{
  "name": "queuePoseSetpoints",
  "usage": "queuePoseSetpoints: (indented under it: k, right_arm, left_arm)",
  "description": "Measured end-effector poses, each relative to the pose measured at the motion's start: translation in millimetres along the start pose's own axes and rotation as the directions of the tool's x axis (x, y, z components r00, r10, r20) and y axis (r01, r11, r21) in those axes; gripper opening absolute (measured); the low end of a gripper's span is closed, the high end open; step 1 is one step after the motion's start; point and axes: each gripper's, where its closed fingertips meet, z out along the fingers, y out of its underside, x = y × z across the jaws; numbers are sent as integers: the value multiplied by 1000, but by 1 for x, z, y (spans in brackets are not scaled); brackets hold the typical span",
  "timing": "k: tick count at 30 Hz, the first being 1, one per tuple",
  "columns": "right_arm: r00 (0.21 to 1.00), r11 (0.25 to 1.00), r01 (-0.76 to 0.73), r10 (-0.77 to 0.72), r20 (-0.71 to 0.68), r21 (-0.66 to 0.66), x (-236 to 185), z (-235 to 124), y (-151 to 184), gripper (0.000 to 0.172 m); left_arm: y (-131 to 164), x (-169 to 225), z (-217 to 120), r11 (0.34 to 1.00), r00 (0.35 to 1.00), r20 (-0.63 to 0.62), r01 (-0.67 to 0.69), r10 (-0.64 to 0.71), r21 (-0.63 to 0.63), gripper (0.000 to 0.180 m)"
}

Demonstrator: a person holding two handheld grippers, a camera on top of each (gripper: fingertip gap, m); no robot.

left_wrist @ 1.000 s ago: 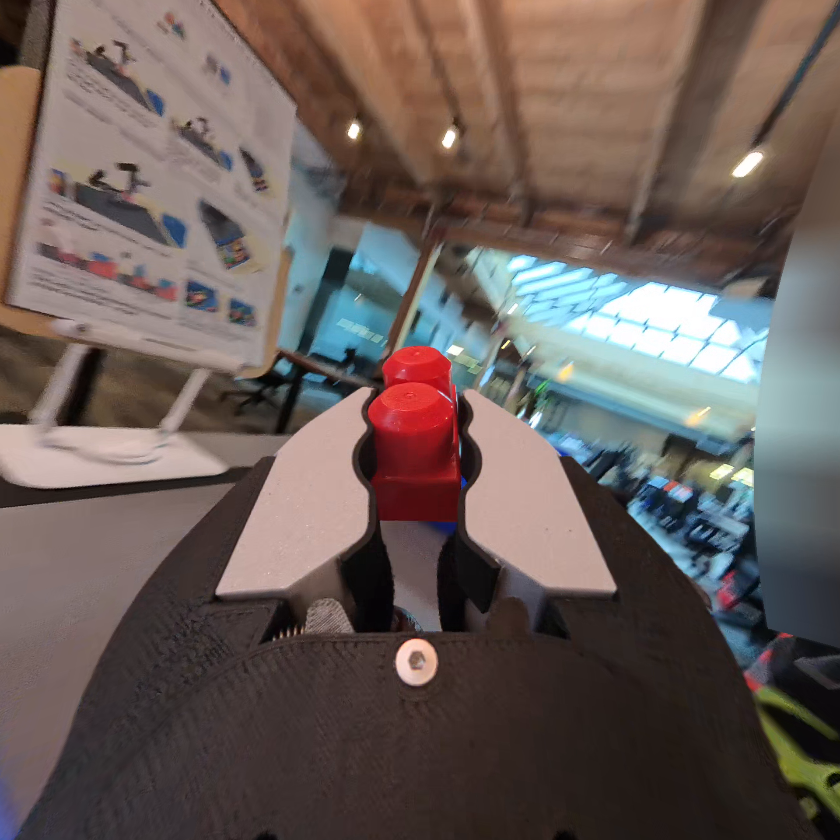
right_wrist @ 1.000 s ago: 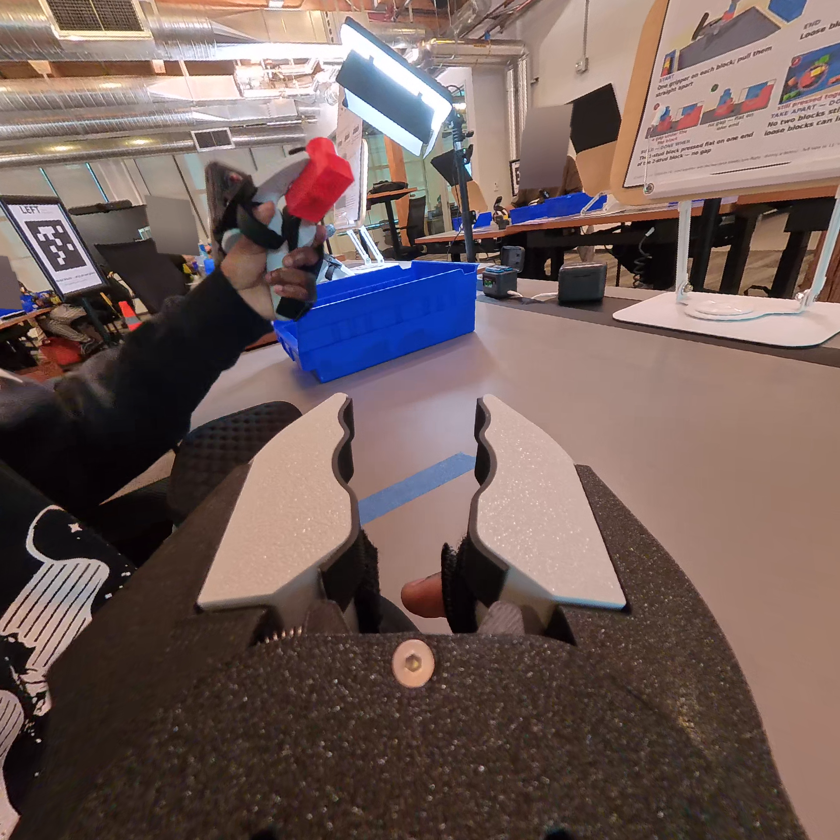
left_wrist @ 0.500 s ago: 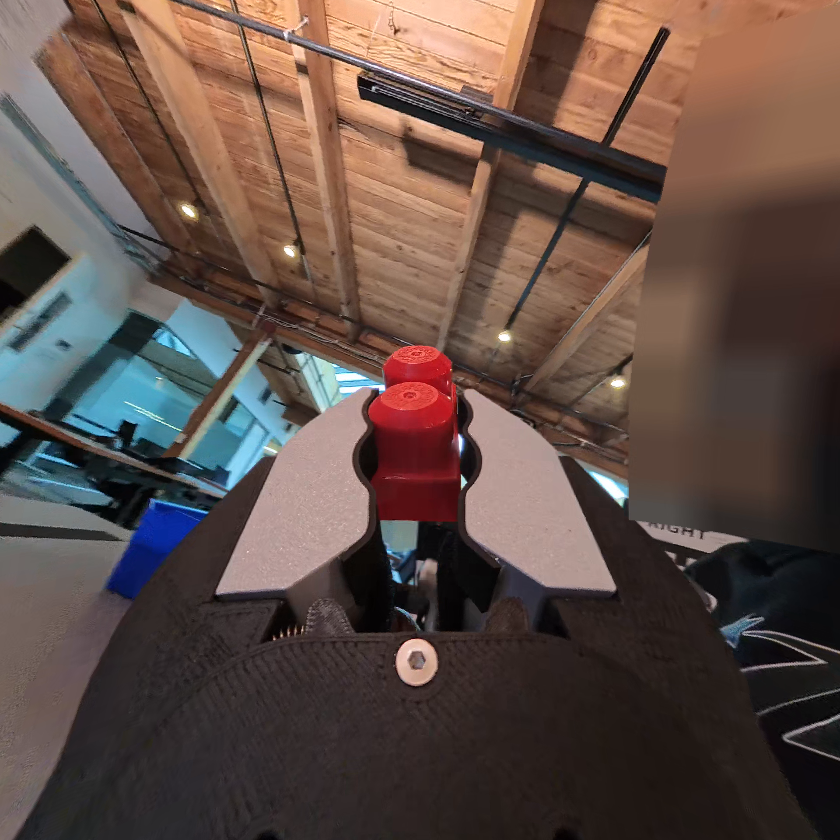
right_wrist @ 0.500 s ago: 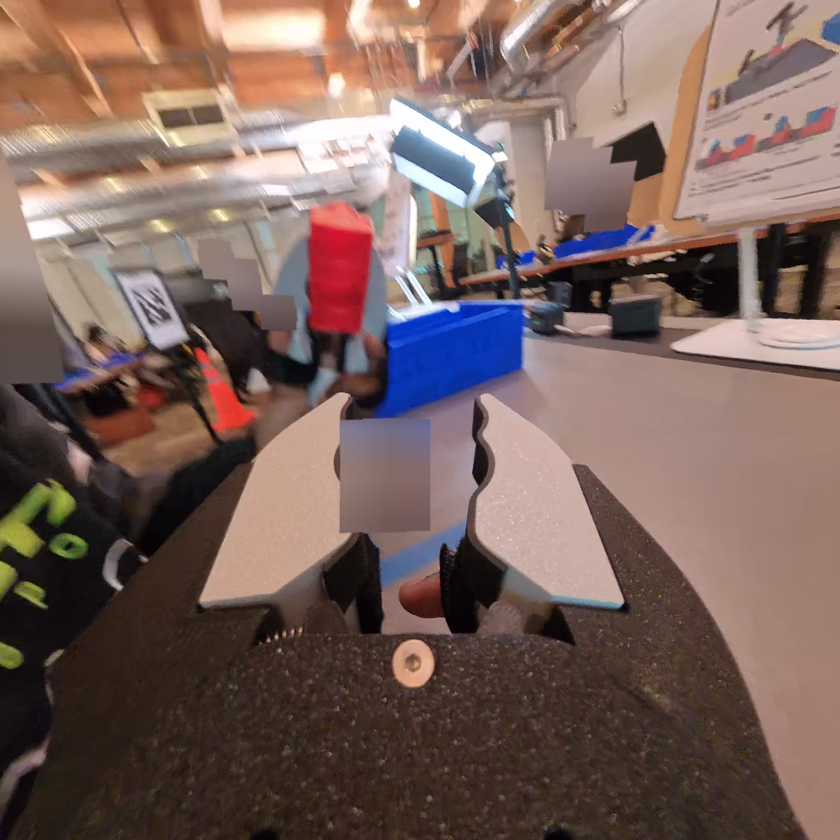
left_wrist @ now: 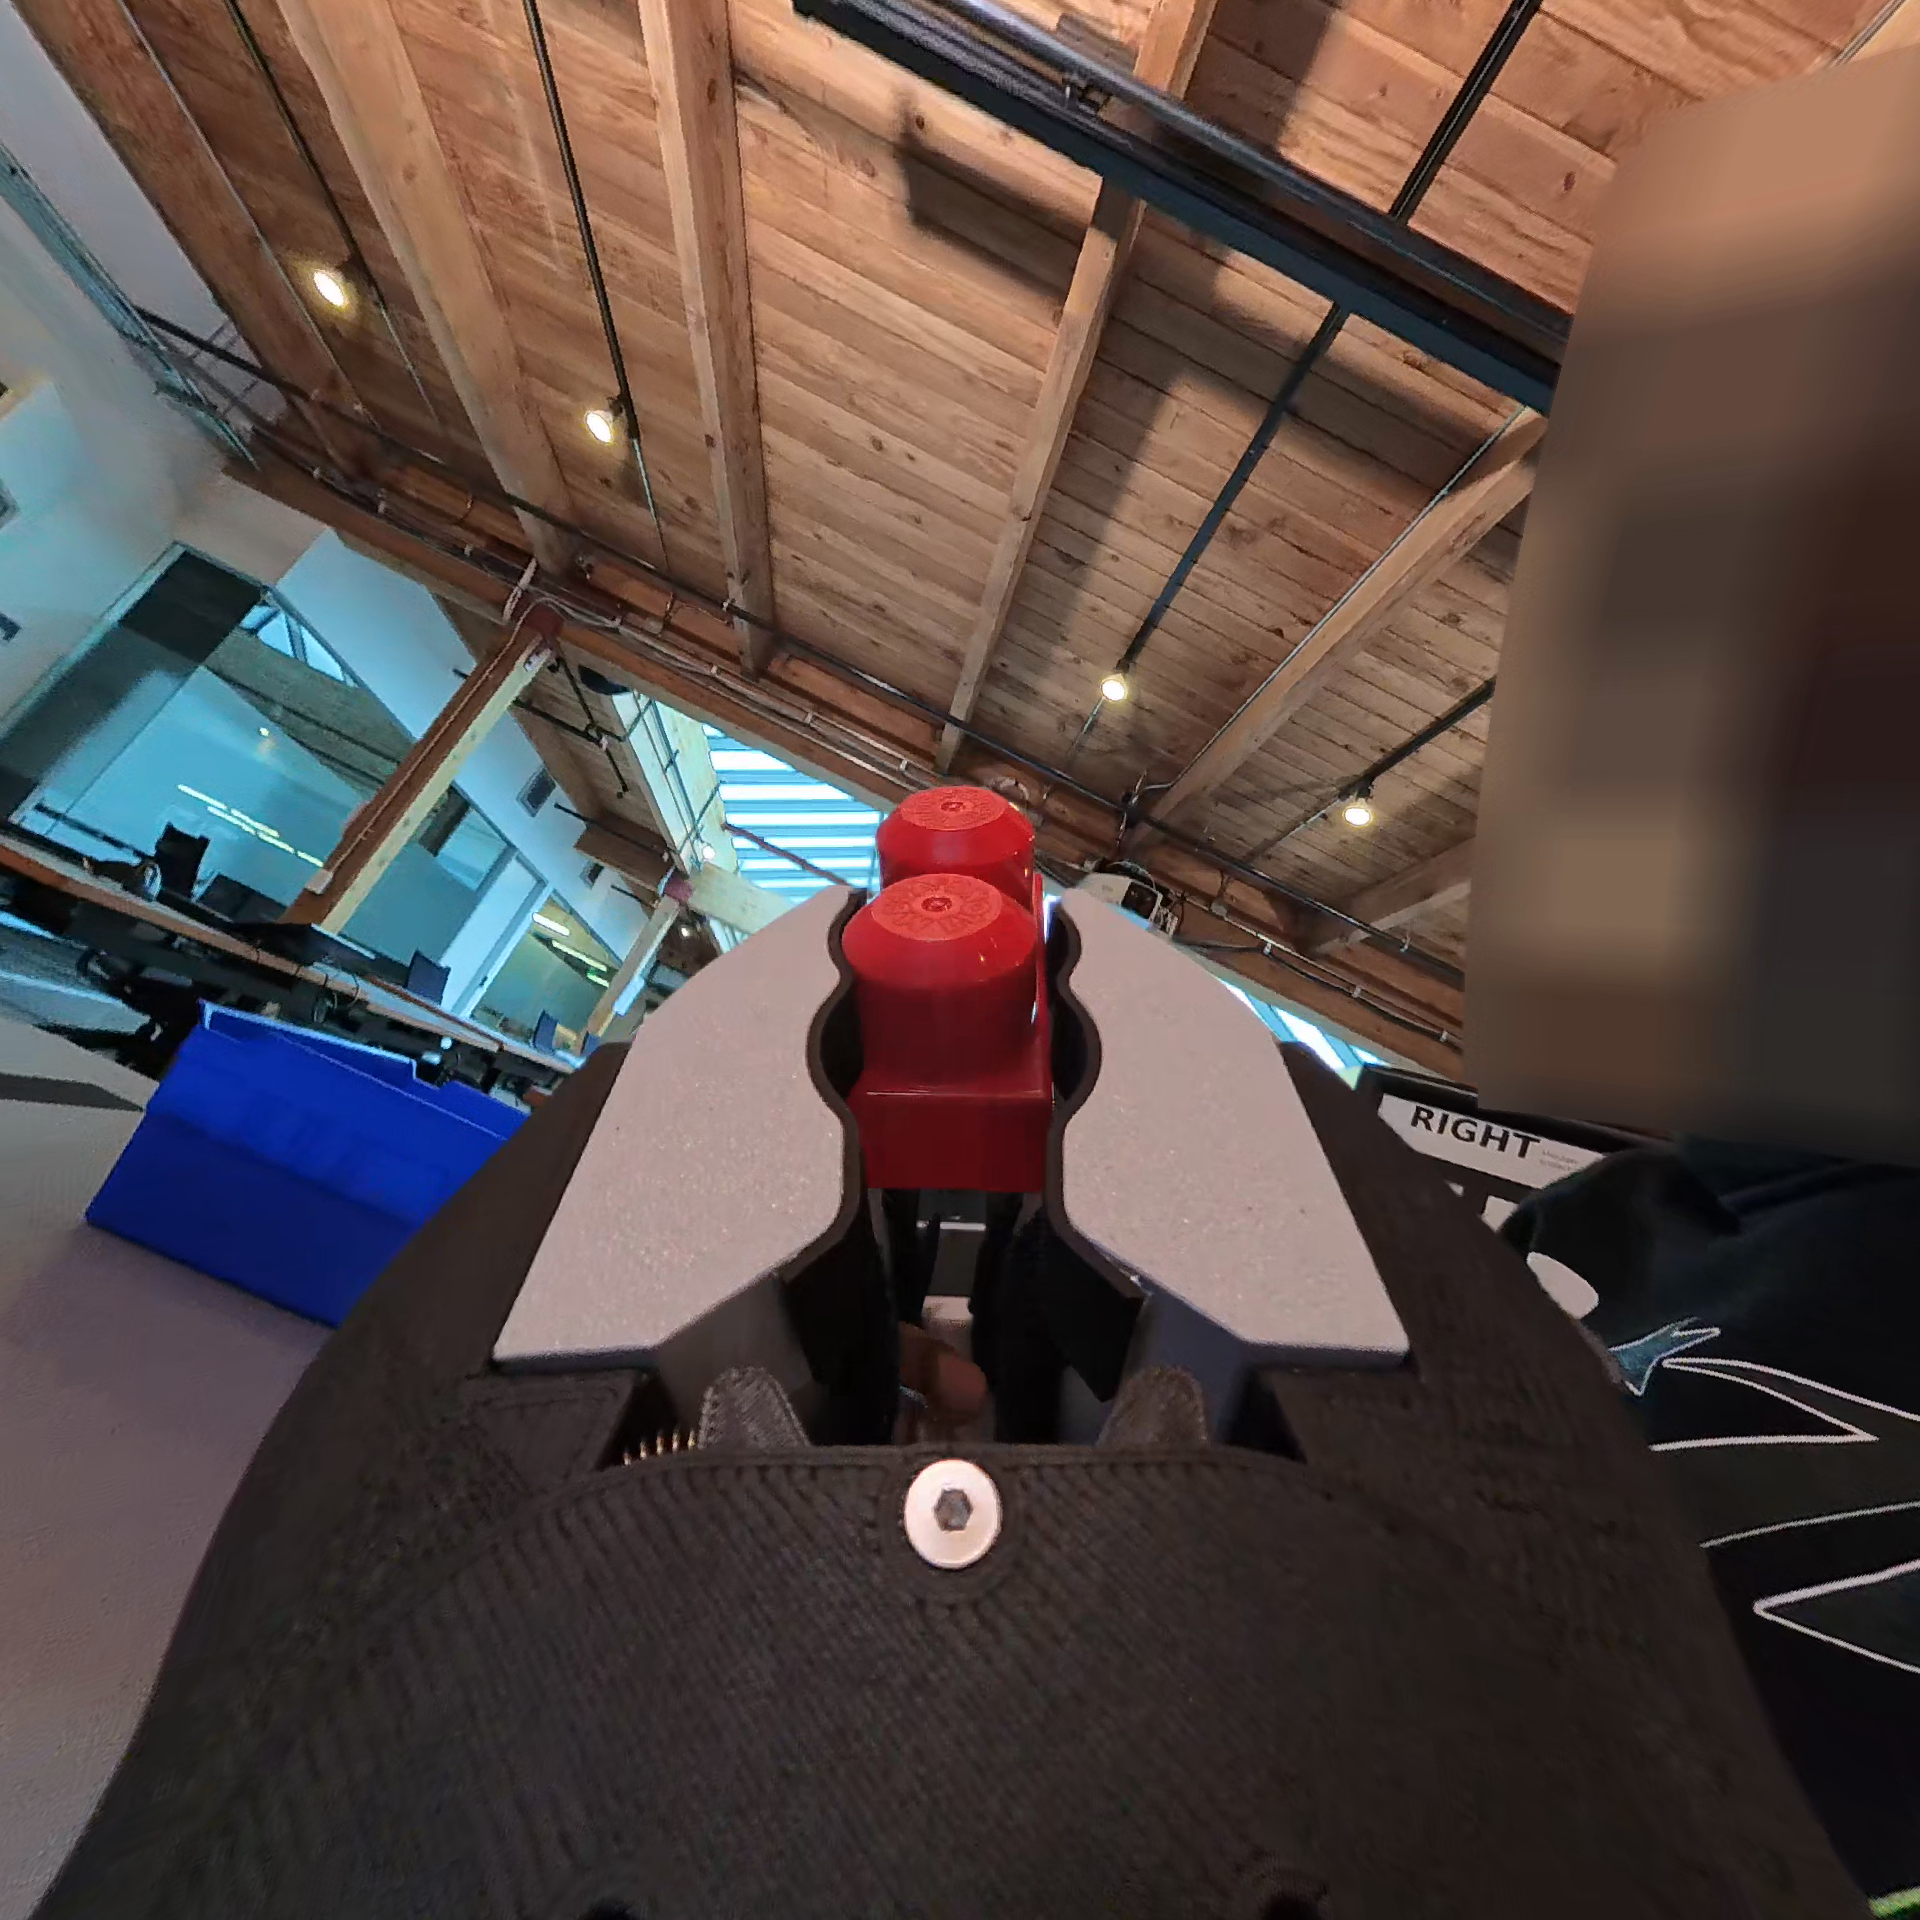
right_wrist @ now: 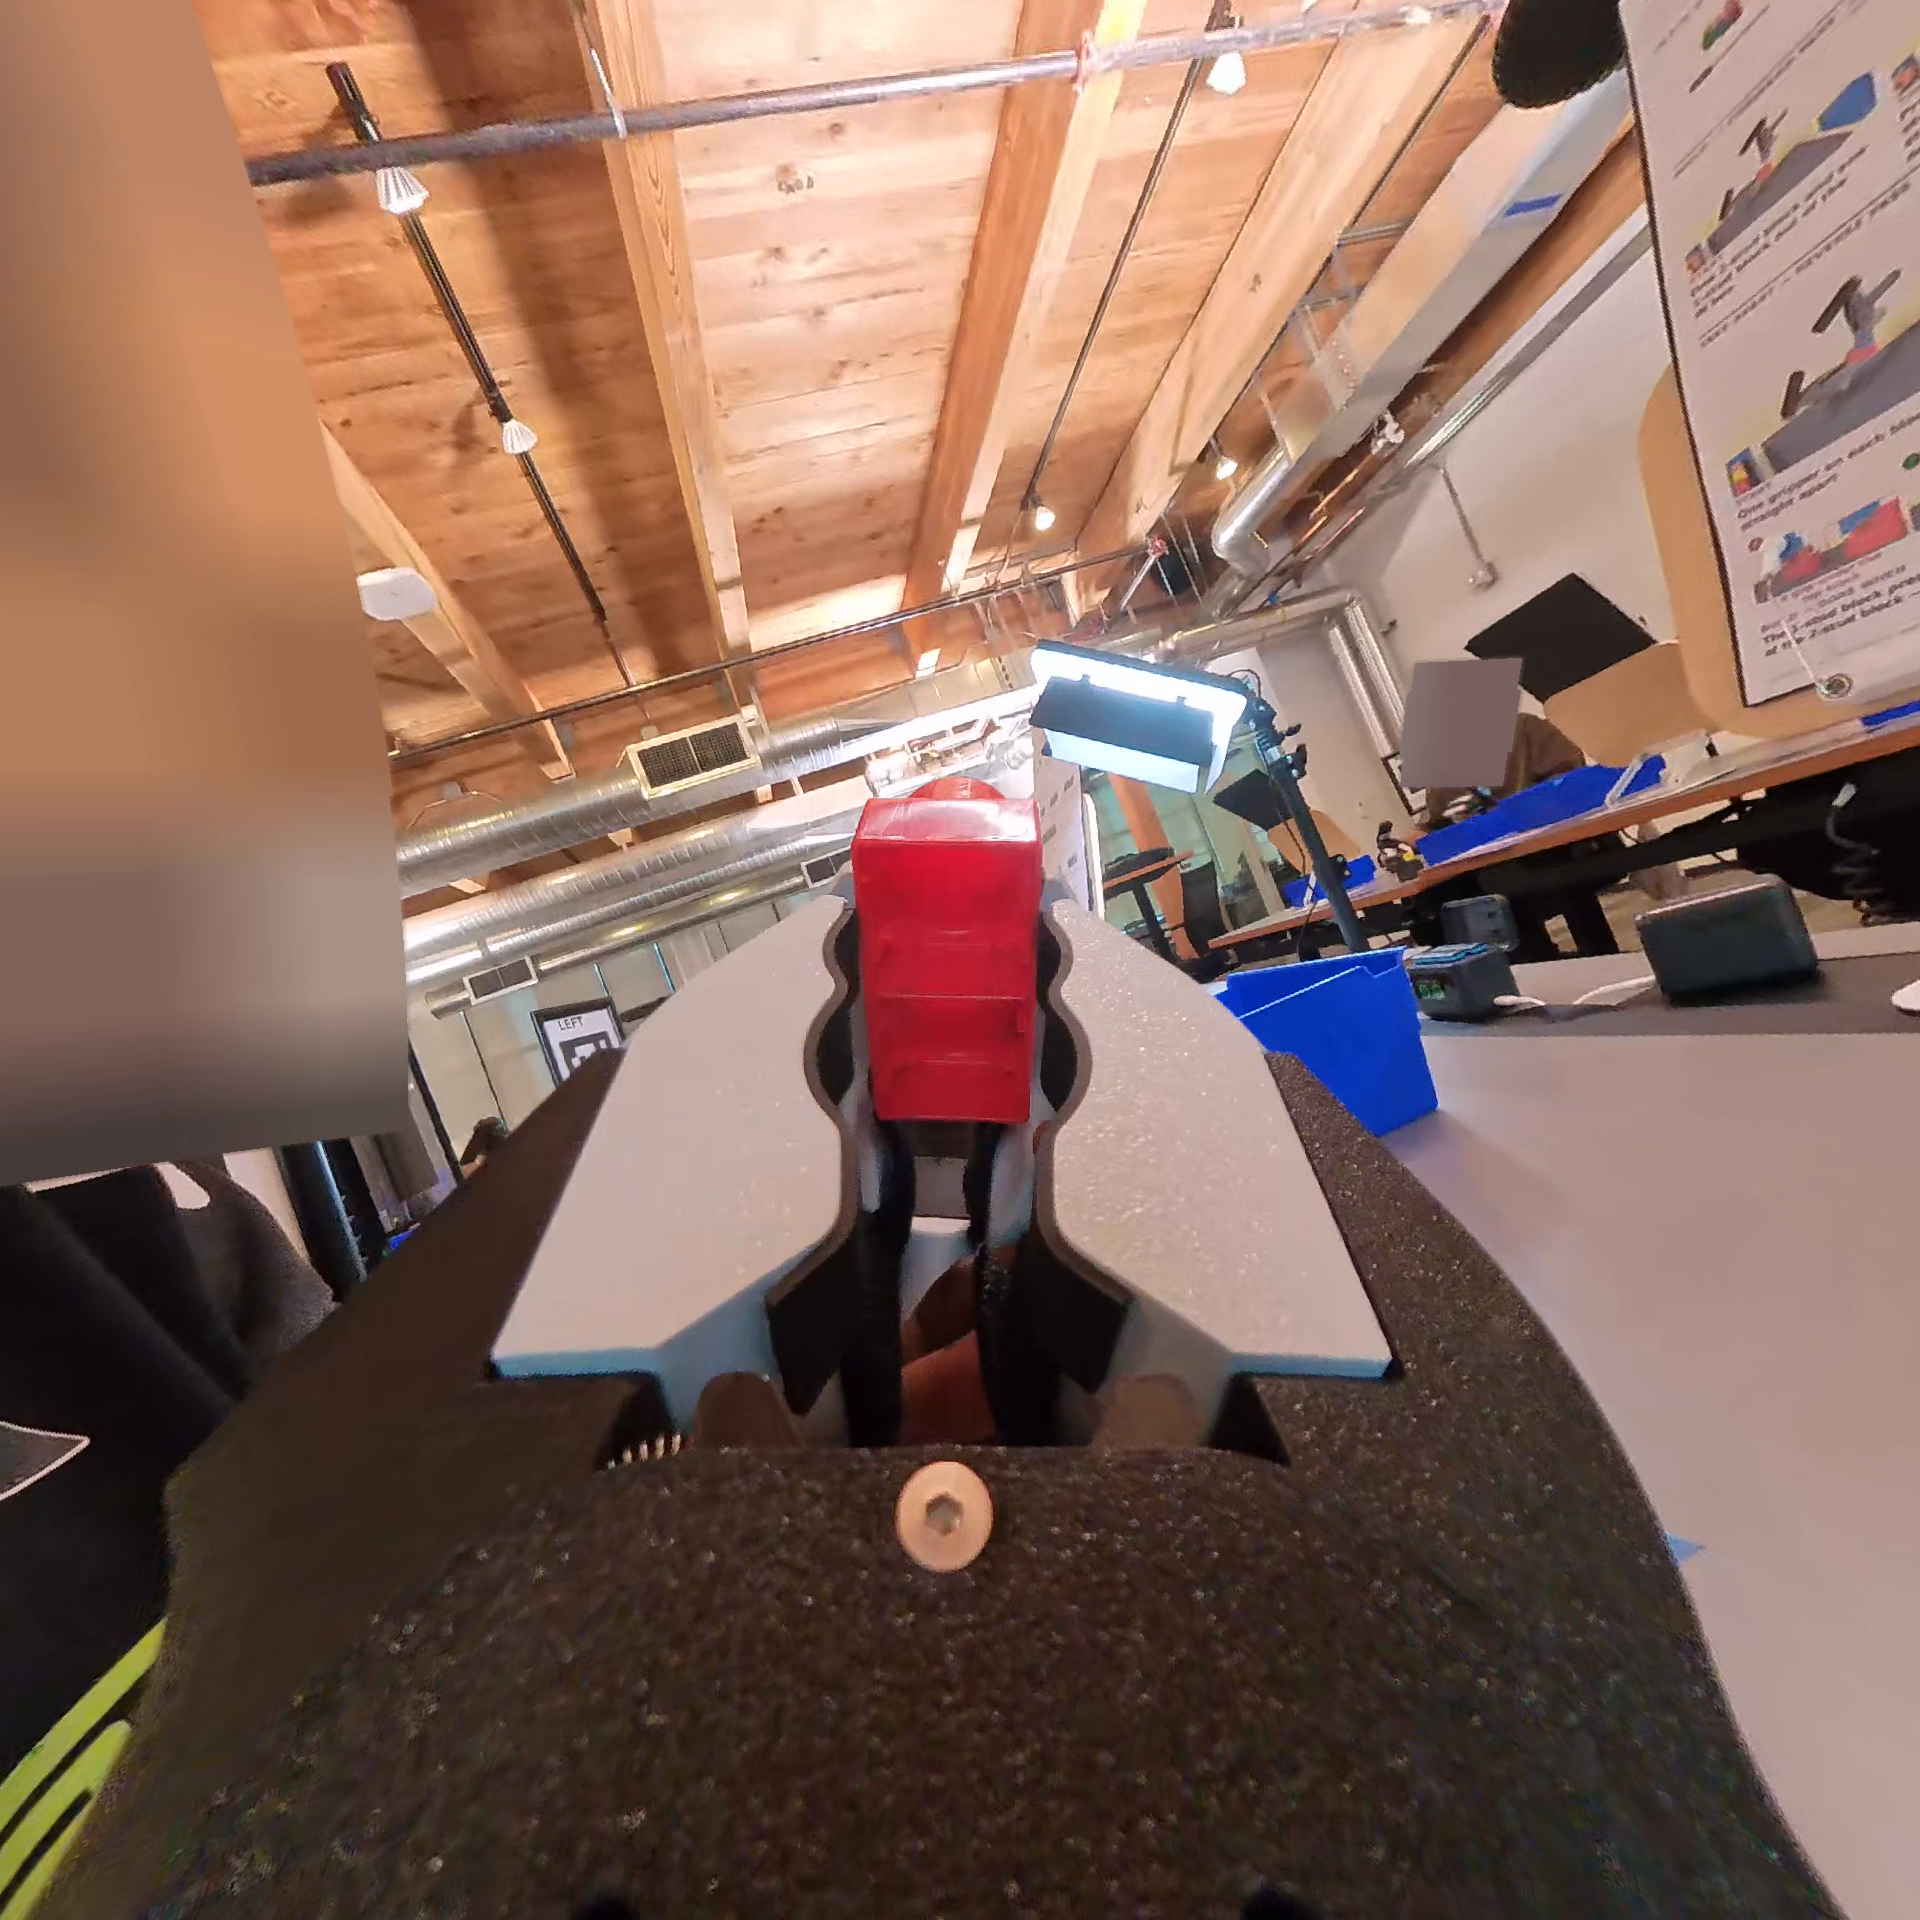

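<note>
Under wooden ceiling beams (left_wrist: 883, 364), both claws, left (left_wrist: 951, 935) and right (right_wrist: 945, 925), clench a red block (left_wrist: 940, 1018).

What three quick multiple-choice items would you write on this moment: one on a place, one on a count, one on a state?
1. Where does the blue plastic bin sit in the left wrist view?
A. On the grey tabletop, left of the gripper
B. Hanging from the ceiling
C. Between the fingers

2. How many round studs show on the red plastic building block in the left wrist view?
A. Two
B. Five
C. None

3. How does the right gripper stand?
A. Wide open, nothing between the fingers
B. Closed on a red block
C. Closed on a blue bin

Answers:
1 A: the bin rests on the grey tabletop at the left.
2 A: two studs stand one behind the other.
3 B: the red block fills the space between its grey fingers, which meet its sides.
</note>
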Motion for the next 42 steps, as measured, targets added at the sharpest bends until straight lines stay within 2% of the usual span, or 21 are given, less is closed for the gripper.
queuePoseSetpoints:
  k: [3, 6, 9, 11, 15, 17, 18, 21, 28, 35, 38, 42]
  right_arm:
    - [1000, 999, -3, 3, 3, 34, 1, -5, -5, 32]
    - [998, 990, -52, 48, 36, 130, 0, -13, -23, 32]
    - [998, 987, -59, 54, 39, 147, 1, -17, -29, 31]
    - [997, 985, -66, 60, 43, 157, 1, -19, -31, 32]
    - [994, 978, -105, 96, 61, 179, 0, -18, -31, 32]
    - [989, 975, -147, 141, 52, 165, 3, -16, -23, 50]
    - [987, 976, -159, 152, 59, 150, 1, -14, -18, 51]
    - [991, 976, -130, 120, 63, 178, -3, -14, -18, 37]
    - [991, 975, -134, 127, 50, 179, -1, -14, -17, 38]
    - [994, 979, -97, 88, 60, 179, -4, -16, -17, 35]
    - [995, 980, -82, 69, 76, 184, -6, -20, -22, 35]
    - [996, 979, -35, 17, 90, 199, -4, -34, -41, 35]
  left_arm:
    - [7, -2, 3, 996, 1000, 21, 7, -5, -93, 34]
    - [18, -4, 3, 964, 997, 51, -49, 64, -261, 54]
    - [31, -6, 2, 900, 986, 61, -117, 156, -420, 51]
    - [35, -3, 2, 868, 979, 44, -157, 201, -471, 38]
    - [33, -1, 3, 876, 980, 55, -143, 189, -461, 37]
    - [36, -1, 4, 879, 981, 63, -135, 184, -458, 37]
    - [39, -1, 4, 873, 980, 65, -134, 186, -469, 37]
    - [43, 0, 5, 868, 976, 65, -155, 210, -472, 37]
    - [39, 0, 7, 881, 965, 77, -195, 251, -431, 37]
    - [42, 3, 7, 870, 963, 61, -210, 263, -446, 37]
    - [46, 5, 6, 843, 965, 45, -201, 257, -499, 37]
    - [43, 2, -8, 765, 953, 45, -211, 299, -609, 55]
